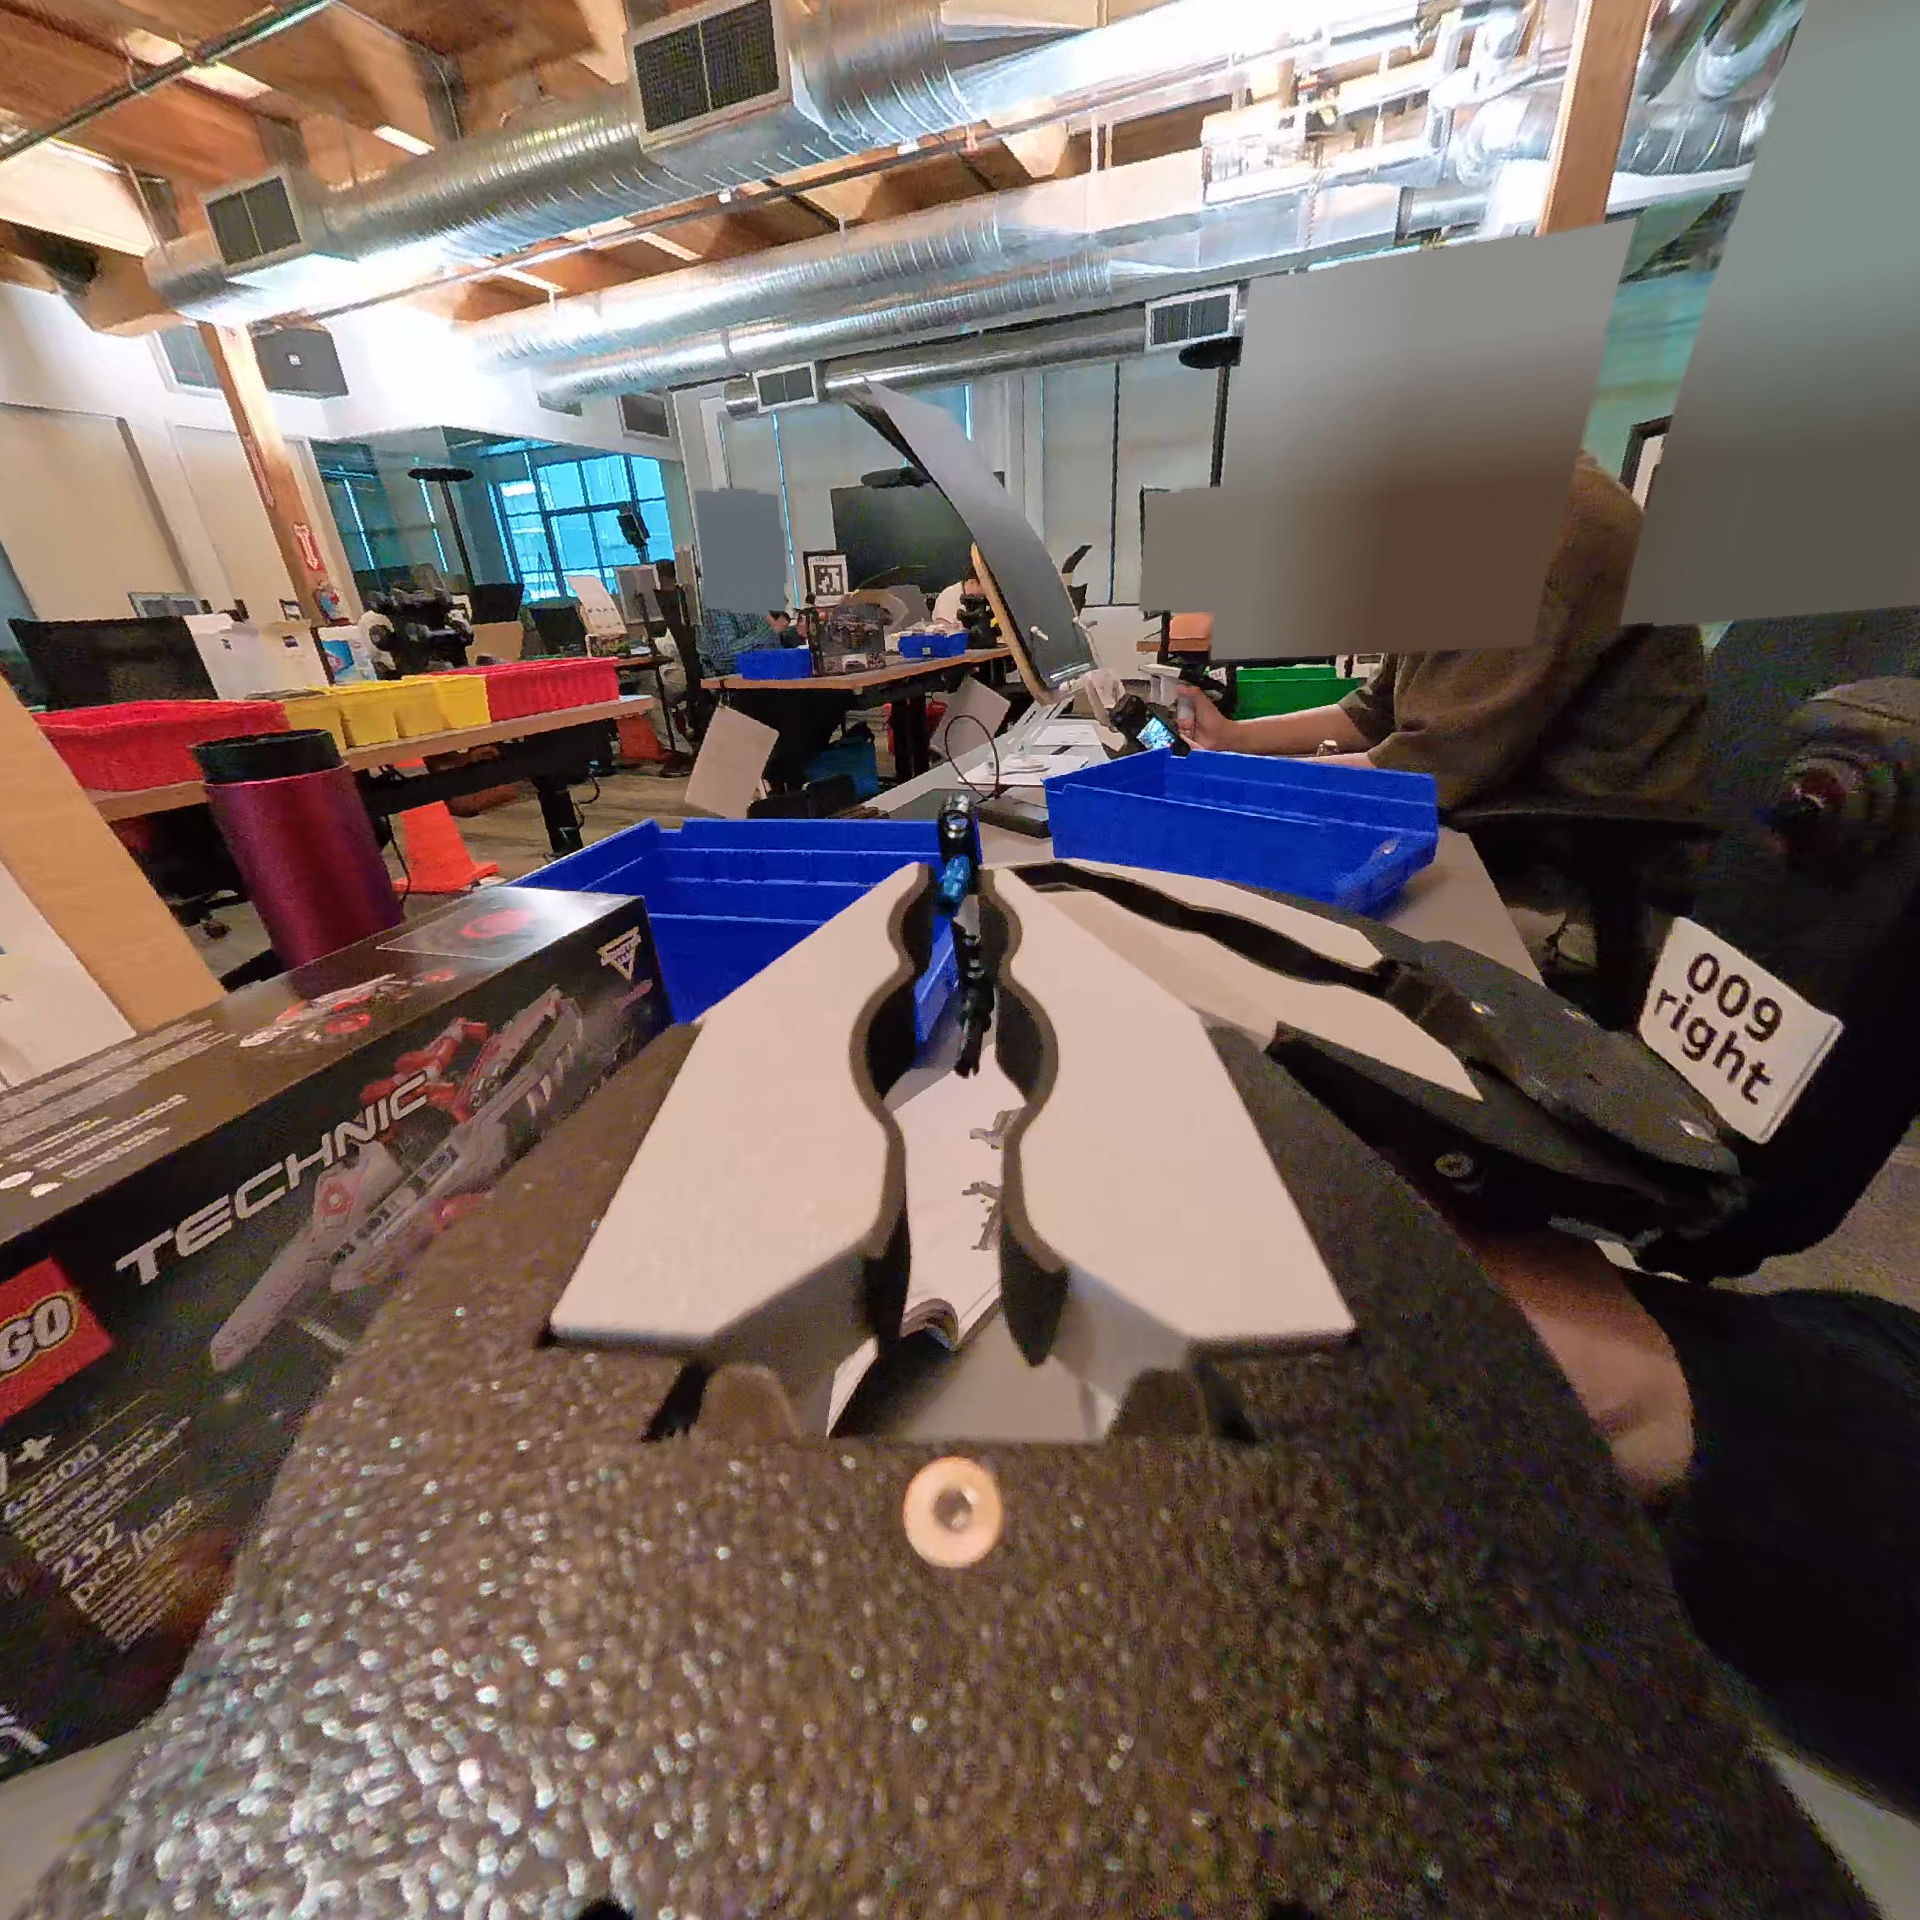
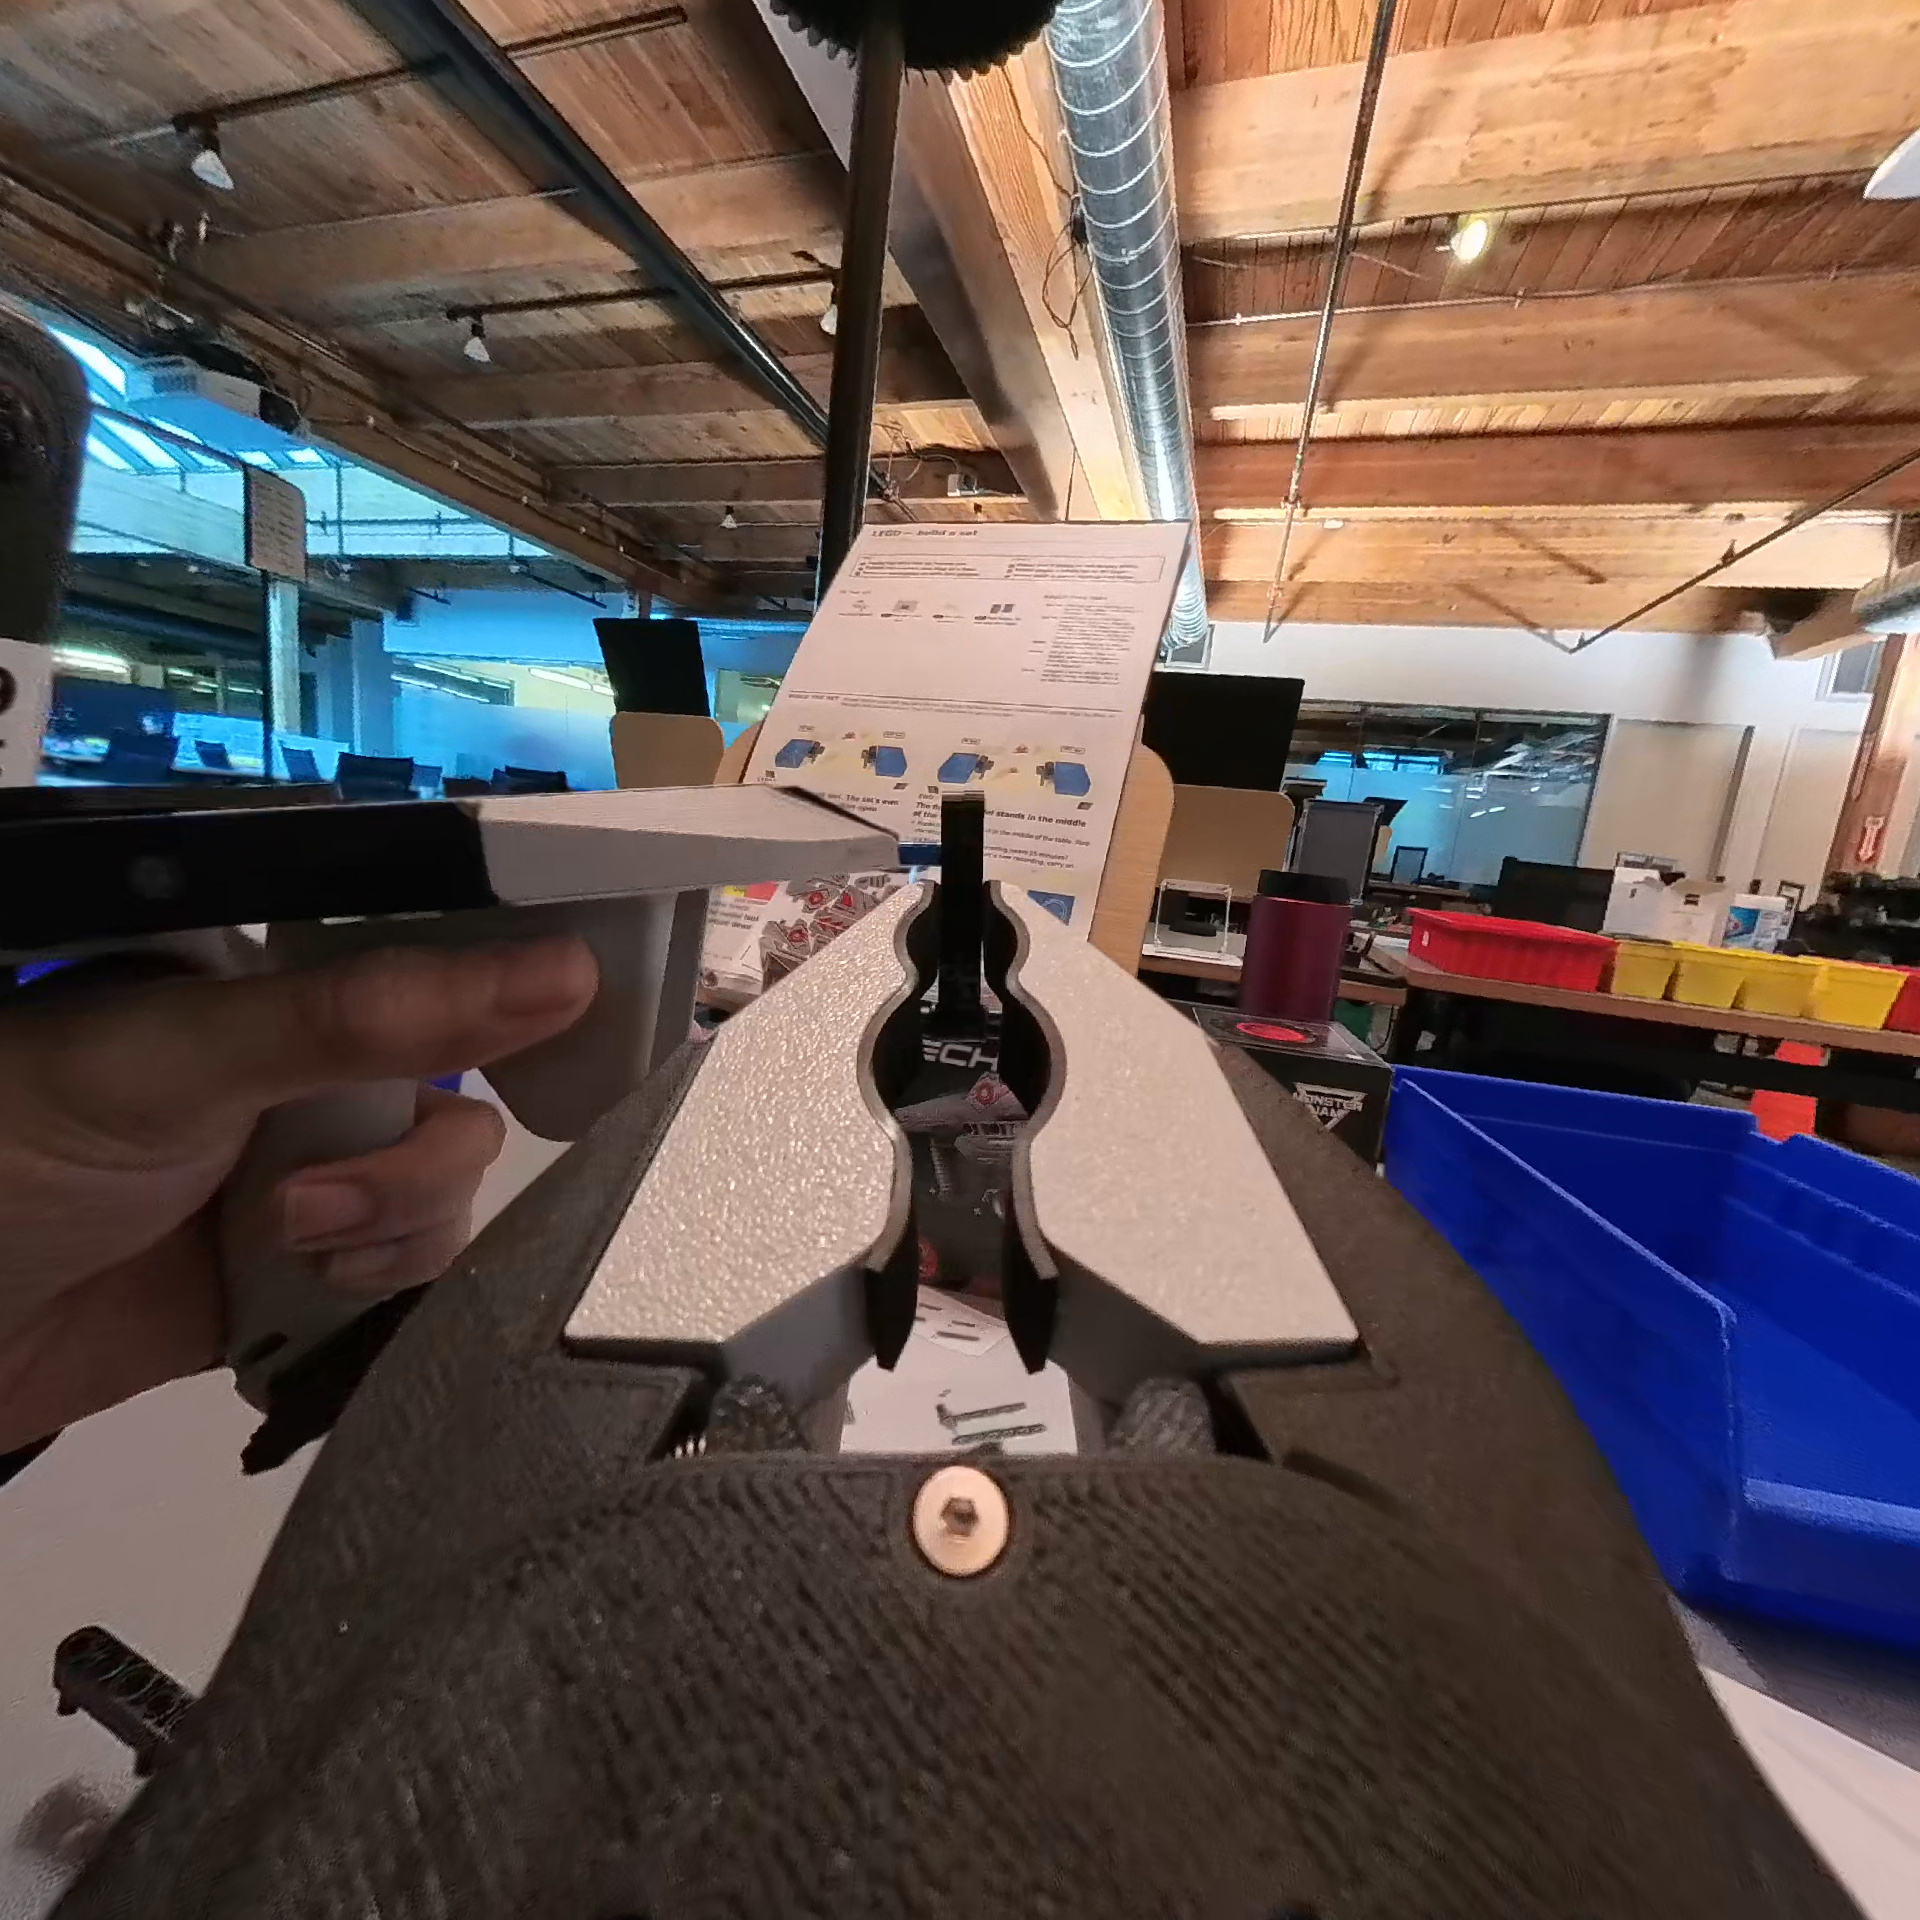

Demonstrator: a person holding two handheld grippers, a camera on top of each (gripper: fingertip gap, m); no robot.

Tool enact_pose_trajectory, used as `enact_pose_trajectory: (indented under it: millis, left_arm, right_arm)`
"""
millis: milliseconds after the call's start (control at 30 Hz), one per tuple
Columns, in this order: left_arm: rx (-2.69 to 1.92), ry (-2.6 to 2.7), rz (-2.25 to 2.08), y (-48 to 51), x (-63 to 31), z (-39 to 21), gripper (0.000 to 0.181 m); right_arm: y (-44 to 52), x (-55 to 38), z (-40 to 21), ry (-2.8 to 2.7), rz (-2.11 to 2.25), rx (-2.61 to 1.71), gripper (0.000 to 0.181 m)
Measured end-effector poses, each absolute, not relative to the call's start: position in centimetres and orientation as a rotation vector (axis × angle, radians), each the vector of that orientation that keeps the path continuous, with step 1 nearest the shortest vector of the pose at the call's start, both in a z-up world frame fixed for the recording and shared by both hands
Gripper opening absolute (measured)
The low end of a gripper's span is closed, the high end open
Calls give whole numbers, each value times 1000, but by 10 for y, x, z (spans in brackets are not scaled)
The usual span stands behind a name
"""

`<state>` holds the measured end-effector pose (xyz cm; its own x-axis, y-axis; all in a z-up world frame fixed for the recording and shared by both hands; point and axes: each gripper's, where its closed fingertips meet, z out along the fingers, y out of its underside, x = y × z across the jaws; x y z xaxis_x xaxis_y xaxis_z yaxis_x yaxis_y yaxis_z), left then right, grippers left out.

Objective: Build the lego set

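Observation:
In the left wrist view my left gripper [image 1: 958, 896] is shut on a thin black lego piece [image 1: 971, 966] that stands upright, with a blue pin [image 1: 951, 883] near its top. My right gripper [image 1: 1060, 888] comes in from the right, its tips beside that piece. In the right wrist view my right gripper [image 2: 959, 899] is shut on a narrow black lego beam [image 2: 961, 862] that sticks up past its tips. The left gripper [image 2: 873, 847] shows side-on at the left, held by a hand [image 2: 260, 1091], its tip close to the beam. Whether the two pieces touch is hidden.
The black lego set box [image 1: 312, 1091] lies at the left. Two blue bins [image 1: 790, 904] [image 1: 1236, 821] stand behind the grippers; one is at the right in the right wrist view [image 2: 1662, 1299]. An open instruction booklet [image 1: 951, 1205] lies below. A maroon tumbler [image 1: 296, 852] and an instruction board [image 2: 966, 707] stand nearby.

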<state>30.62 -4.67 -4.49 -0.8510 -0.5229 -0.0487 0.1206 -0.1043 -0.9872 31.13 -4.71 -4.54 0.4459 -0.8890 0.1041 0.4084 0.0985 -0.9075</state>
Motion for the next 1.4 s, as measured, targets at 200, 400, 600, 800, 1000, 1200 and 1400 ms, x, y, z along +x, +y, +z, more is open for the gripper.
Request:
enact_pose_trajectory:
  millis: [200,400,600,800,1000,1200,1400]
  left_arm:
    - [-460,1743,-2028,-45,308,-45,3]
    - [-575,1766,-2211,-43,306,-43,3]
    - [-413,1794,-1984,-43,309,-46,3]
    - [-591,1868,-2235,-42,314,-50,3]
    - [-479,1856,-2103,-44,314,-50,3]
    - [-309,1866,-1962,-49,308,-49,12]
    - [-99,2003,-2038,-46,286,-40,33]
  right_arm:
    - [-46,311,-45,537,-1028,-1086,5]
    - [-42,309,-45,474,-1125,-1151,5]
    - [-42,313,-49,425,-1184,-1219,5]
    - [-42,314,-51,414,-1206,-1239,5]
    - [-42,314,-50,386,-1131,-1224,4]
    - [-42,314,-51,397,-743,-1124,6]
    - [-39,294,-49,208,-478,-1101,5]
